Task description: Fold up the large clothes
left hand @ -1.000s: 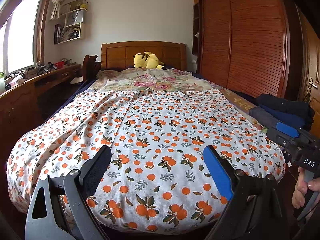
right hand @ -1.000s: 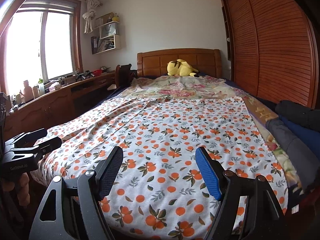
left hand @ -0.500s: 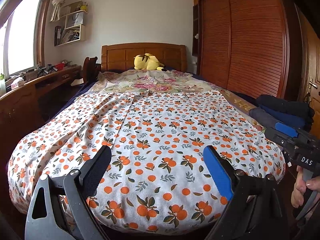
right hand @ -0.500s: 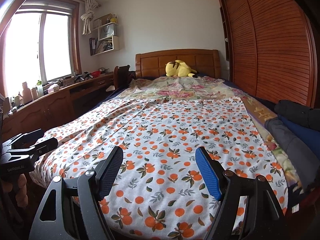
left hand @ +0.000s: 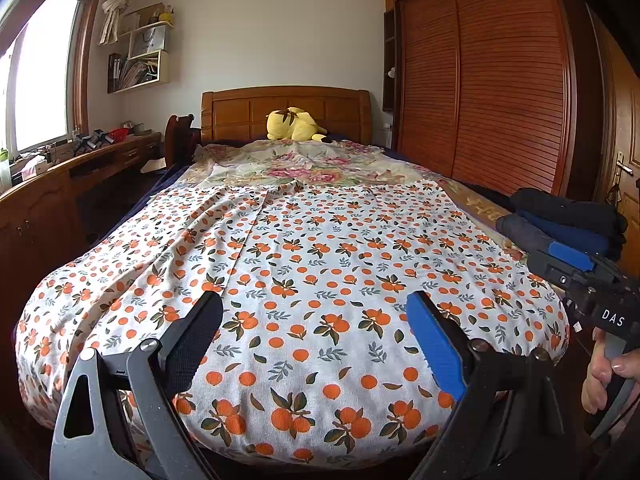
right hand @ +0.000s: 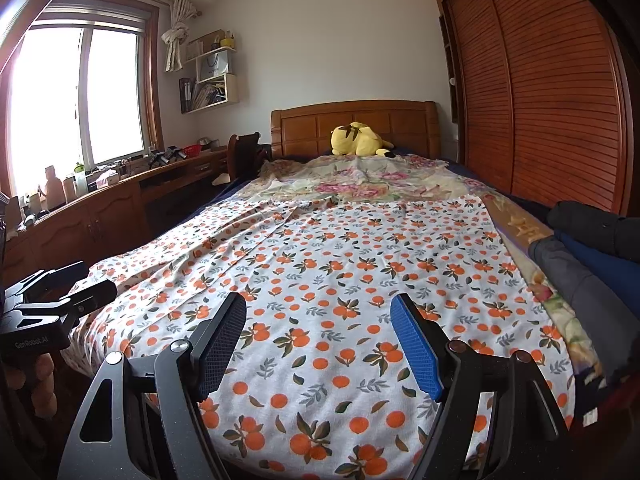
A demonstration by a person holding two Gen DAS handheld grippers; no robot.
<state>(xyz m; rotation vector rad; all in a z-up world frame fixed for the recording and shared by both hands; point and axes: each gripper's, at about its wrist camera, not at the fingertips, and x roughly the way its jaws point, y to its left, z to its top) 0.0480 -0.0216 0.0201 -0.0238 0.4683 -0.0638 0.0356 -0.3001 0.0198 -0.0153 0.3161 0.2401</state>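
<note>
**Orange-print cloth spread flat on bed; both tongs released**

Left side of room: a window point(right hand: 80, 92) stands above a long wooden worktop point(right hand: 104, 204) carrying bottles and small clutter. Wall shelves point(right hand: 210, 76) hang beyond it, and a dark chair point(right hand: 244, 156) sits near the head of the bed.

Left tongs point(left hand: 314, 312): held above the foot of the bed, jaws wide apart, nothing between the black pad and the blue pad. They touch no fabric.

Centre: the white cloth with orange-fruit print point(left hand: 304, 264) lies spread over the near part of the bed, its near edge draping over the foot. Creases run along its left portion. Beyond it lies a floral sheet point(left hand: 304, 164), then a yellow plush toy point(left hand: 294, 124) against the wooden headboard point(left hand: 240, 110).

Right tongs point(right hand: 318, 320): also above the foot of the bed, jaws released and wide, empty, clear of the cloth. A hand point(left hand: 604, 376) grips their handle, seen at the right edge of the left wrist view.

Right side: a stack of dark folded clothes point(right hand: 592, 252) rests along the bed's right edge, beside the cloth. Slatted wardrobe doors point(right hand: 552, 92) fill the wall behind.
</note>
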